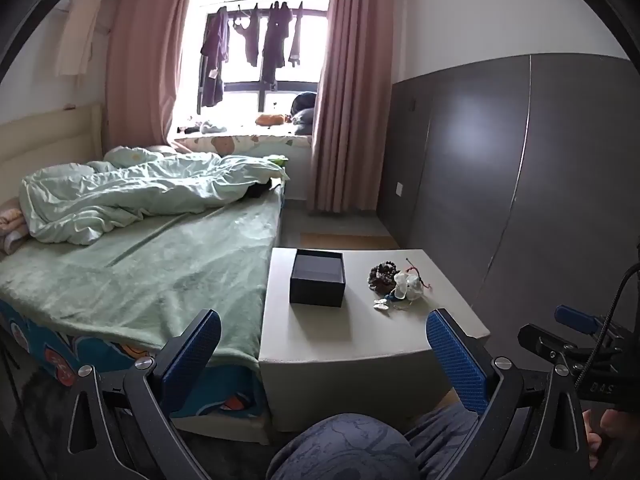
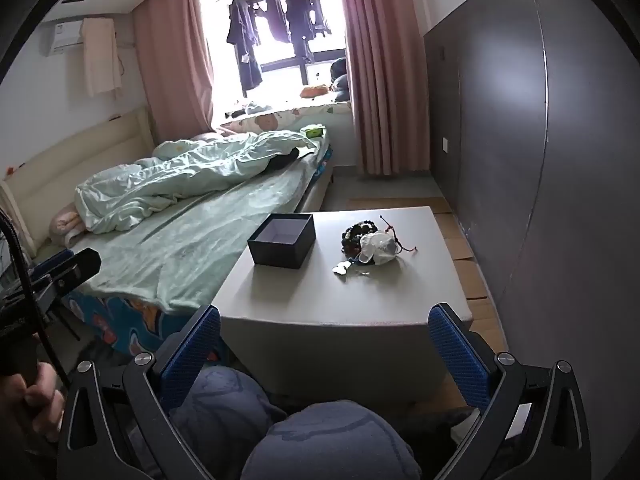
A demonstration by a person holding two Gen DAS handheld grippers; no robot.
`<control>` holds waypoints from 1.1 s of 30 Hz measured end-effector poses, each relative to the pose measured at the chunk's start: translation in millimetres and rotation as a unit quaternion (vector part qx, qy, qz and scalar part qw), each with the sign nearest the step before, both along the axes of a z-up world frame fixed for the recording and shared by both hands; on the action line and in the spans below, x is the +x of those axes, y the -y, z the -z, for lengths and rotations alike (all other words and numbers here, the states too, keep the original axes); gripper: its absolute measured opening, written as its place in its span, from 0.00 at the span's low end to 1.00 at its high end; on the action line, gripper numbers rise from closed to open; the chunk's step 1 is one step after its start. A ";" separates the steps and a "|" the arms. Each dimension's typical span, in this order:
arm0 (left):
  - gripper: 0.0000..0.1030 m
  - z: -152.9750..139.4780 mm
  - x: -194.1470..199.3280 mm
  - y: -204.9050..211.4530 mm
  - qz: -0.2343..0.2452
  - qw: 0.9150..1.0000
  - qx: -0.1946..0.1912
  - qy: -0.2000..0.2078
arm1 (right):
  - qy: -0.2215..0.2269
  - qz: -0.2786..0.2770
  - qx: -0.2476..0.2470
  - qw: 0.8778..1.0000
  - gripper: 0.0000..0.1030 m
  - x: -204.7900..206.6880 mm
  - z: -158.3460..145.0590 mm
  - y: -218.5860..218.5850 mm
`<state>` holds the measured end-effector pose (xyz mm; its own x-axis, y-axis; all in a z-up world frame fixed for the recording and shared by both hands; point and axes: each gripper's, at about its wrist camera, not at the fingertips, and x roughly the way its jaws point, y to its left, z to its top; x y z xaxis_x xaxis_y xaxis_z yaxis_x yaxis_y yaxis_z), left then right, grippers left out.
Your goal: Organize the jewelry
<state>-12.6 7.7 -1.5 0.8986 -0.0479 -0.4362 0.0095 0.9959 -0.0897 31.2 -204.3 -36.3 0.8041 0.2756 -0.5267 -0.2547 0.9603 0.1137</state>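
Note:
A small grey table (image 1: 320, 332) (image 2: 360, 300) stands by the bed. On it sits an open black box (image 1: 318, 282) (image 2: 282, 245), empty inside. To its right lies a jewelry pile (image 1: 394, 282) (image 2: 370, 246): dark bead bracelets, a white pouch, a red cord and small silver pieces (image 1: 382, 304) (image 2: 341, 268). My left gripper (image 1: 324, 332) hangs open in front of the table, short of it, nothing between its blue pads. My right gripper (image 2: 324, 330) is open too, short of the table's near edge, and it shows at the right edge of the left wrist view (image 1: 576, 320).
A bed (image 1: 140, 264) (image 2: 192, 232) with green sheet and rumpled duvet runs along the table's left side. A dark grey wall panel (image 1: 520, 180) (image 2: 540, 160) is on the right. The person's knees (image 1: 340, 448) (image 2: 320, 436) sit below the grippers. Pink curtains and a window are at the back.

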 end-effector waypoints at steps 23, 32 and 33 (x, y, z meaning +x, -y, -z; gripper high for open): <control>1.00 -3.2 -9.1 9.3 0.002 1.000 -0.001 0.009 | 0.007 0.000 0.005 1.000 1.00 -8.5 -5.2 5.7; 1.00 -4.3 -10.8 9.9 0.005 1.000 -0.003 0.009 | 0.018 0.002 0.016 1.000 1.00 -10.2 -6.6 9.6; 1.00 -4.9 -10.1 11.7 0.006 1.000 -0.002 0.009 | 0.022 0.003 0.021 1.000 1.00 -10.6 -6.9 10.9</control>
<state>-22.7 -4.0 3.4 0.9059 -0.0612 -0.4190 0.0237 0.9953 -0.0942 20.7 -215.2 -29.4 0.8279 0.2922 -0.4787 -0.2549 0.9563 0.1430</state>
